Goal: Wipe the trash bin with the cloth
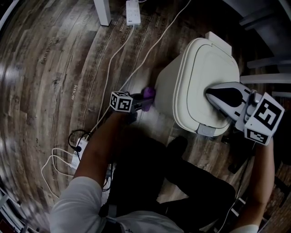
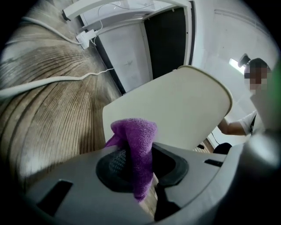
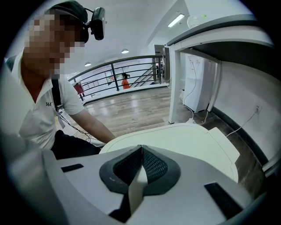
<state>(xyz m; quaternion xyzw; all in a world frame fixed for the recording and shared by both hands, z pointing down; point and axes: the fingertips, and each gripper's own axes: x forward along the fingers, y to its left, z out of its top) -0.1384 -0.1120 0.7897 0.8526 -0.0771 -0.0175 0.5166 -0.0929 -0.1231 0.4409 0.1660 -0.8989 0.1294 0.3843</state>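
Observation:
The cream trash bin (image 1: 182, 91) stands on the wooden floor with its lid (image 1: 213, 63) down. My left gripper (image 1: 146, 99) is shut on a purple cloth (image 1: 148, 93), held level against the bin's left side wall. In the left gripper view the cloth (image 2: 134, 143) bunches up between the jaws, with the bin's side (image 2: 175, 110) right behind it. My right gripper (image 1: 208, 92) is shut with nothing in it, pointing down onto the near part of the lid. In the right gripper view its shut tips (image 3: 141, 147) lie over the lid (image 3: 193, 140).
White cables (image 1: 113, 59) run across the floor (image 1: 45, 68) left of the bin to a power strip (image 1: 132, 11) and a plug block (image 1: 75, 159). A white furniture leg (image 1: 103, 11) stands at the top. The person's dark-trousered legs (image 1: 150, 168) are close below the bin.

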